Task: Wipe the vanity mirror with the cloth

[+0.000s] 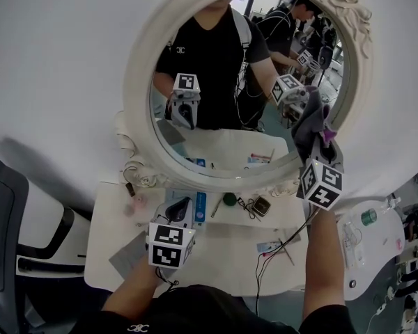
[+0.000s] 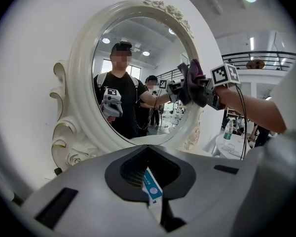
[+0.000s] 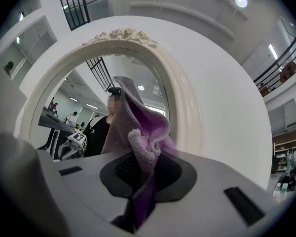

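The oval vanity mirror [image 1: 135, 82] in its white ornate frame stands at the back of a white table [image 1: 223, 252]. A grey-purple cloth [image 1: 311, 122] is pressed against the glass at the mirror's right rim, and my right gripper [image 1: 313, 136] is shut on it. In the right gripper view the cloth [image 3: 138, 127] bunches up out of the jaws, with the mirror [image 3: 74, 107] behind. My left gripper [image 1: 180, 207] hangs low over the table below the mirror, jaws together. In the left gripper view a blue-and-white packet [image 2: 150, 184] shows in the slit; whether it is held is unclear.
Small items lie along the table's back: a blue packet [image 1: 200, 206], a green round thing [image 1: 228, 199], a small box [image 1: 261, 206] and cables [image 1: 265, 261]. A dark chair [image 1: 7, 221] stands at the left. A second white table with a bottle [image 1: 368, 217] is at the right.
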Demonstrator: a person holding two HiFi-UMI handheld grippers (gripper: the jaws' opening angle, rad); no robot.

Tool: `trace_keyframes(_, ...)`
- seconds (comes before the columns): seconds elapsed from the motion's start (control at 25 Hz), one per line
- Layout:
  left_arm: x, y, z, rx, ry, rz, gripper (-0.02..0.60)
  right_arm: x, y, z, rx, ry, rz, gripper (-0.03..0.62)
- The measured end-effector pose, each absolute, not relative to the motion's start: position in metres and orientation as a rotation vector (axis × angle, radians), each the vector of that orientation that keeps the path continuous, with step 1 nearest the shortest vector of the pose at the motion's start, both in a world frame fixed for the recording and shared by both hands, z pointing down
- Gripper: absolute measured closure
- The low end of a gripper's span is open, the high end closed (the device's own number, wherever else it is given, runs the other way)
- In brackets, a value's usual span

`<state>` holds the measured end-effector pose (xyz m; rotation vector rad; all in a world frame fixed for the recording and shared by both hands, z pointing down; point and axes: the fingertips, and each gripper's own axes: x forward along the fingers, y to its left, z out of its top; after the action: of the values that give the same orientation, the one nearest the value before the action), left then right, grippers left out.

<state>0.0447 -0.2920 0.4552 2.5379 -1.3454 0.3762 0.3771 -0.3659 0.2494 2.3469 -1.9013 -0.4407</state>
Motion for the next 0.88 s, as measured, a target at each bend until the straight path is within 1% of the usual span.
trace_keyframes(0.28, 0.043, -0.284, 0.445, 2.559, -1.373, 0.359, 0.584, 0.372, -0.369, 0.303, 2.218, -1.799, -0.365, 0.548)
trace_keyframes(0.52, 0.037, -0.274, 0.447, 2.558, -1.376, 0.371, 0.584, 0.352, -0.373, 0.385, 2.066, -1.796, -0.096, 0.548)
trace_keyframes(0.6, 0.035, -0.270, 0.446, 2.559, -1.385, 0.375, 0.584, 0.345, -0.372, 0.392, 2.043, -1.780, -0.069, 0.548)
trace_keyframes(0.72, 0.031, -0.267, 0.450, 2.553, -1.392, 0.394, 0.584, 0.340, -0.363, 0.342, 2.137, -1.801, -0.228, 0.546)
trace_keyframes(0.88, 0.033, -0.268, 0.452, 2.549, -1.381, 0.394, 0.584, 0.327, -0.354, 0.227, 2.204, -1.944, -0.479, 0.546)
